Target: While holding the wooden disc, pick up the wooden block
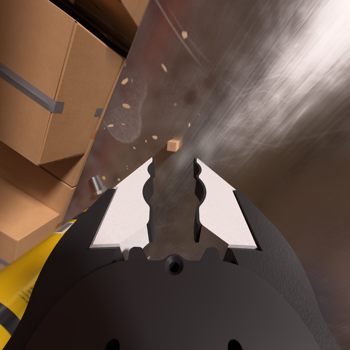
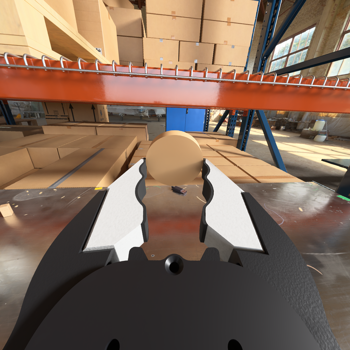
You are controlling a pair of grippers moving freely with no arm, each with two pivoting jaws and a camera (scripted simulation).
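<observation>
Overhead, left tool (image 1: 174, 162) gapes empty above wooden block (image 1: 173, 145); level right tool (image 2: 174, 162) clamps wooden disc (image 2: 174, 158).

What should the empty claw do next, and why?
Probably ease the left gripper forward toward the block: its jaws are open and empty, and the block sits on the table just past its tips. The right gripper already clamps the disc.

The left wrist view looks steeply down, rolled sideways, at the scratched metal counter (image 1: 246, 132) from fairly near. The right wrist view sits low and level, facing across the counter (image 2: 284, 217) toward the orange steel shelf beam (image 2: 170, 91). Both views share the small pale wooden block (image 1: 173, 145) (image 2: 6, 209).
</observation>
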